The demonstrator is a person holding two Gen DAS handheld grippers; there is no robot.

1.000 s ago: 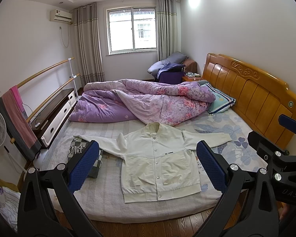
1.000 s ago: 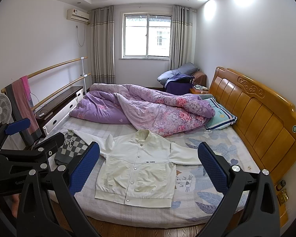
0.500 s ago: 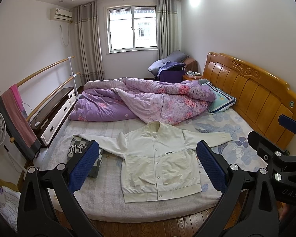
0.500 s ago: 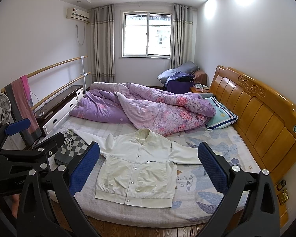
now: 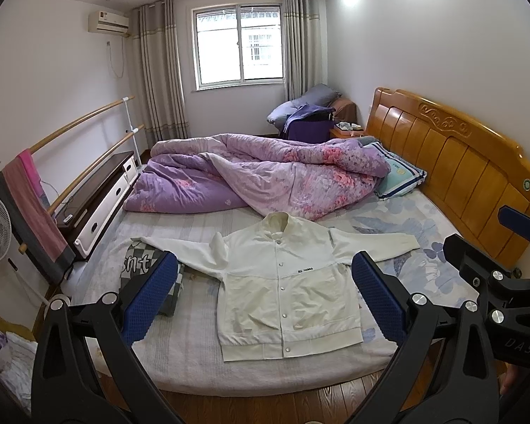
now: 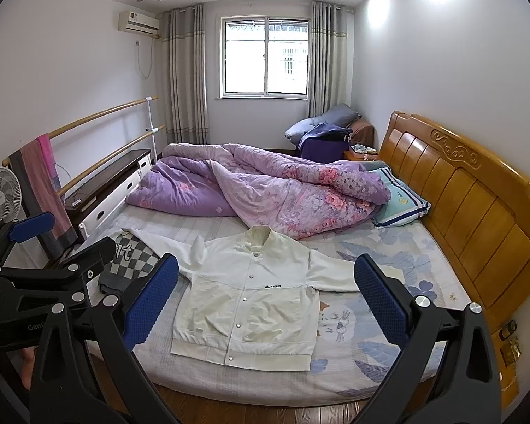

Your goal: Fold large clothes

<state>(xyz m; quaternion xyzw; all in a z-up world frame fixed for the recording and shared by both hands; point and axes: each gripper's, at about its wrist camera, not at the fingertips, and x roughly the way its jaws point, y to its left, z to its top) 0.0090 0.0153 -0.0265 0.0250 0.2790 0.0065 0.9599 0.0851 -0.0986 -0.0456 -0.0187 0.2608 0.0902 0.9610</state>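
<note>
jacket [image 6: 251,293] cuff behind right tongs [image 6: 265,304]

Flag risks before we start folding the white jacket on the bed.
1. The white jacket has one sleeve lying over the checkered garment; a pinch there may lift both.
2. Its collar sits close to the purple quilt, so folding upward could snag it.
3. Left gripper and right gripper are open and away from the bed; the hem lies near the mattress edge.
</note>
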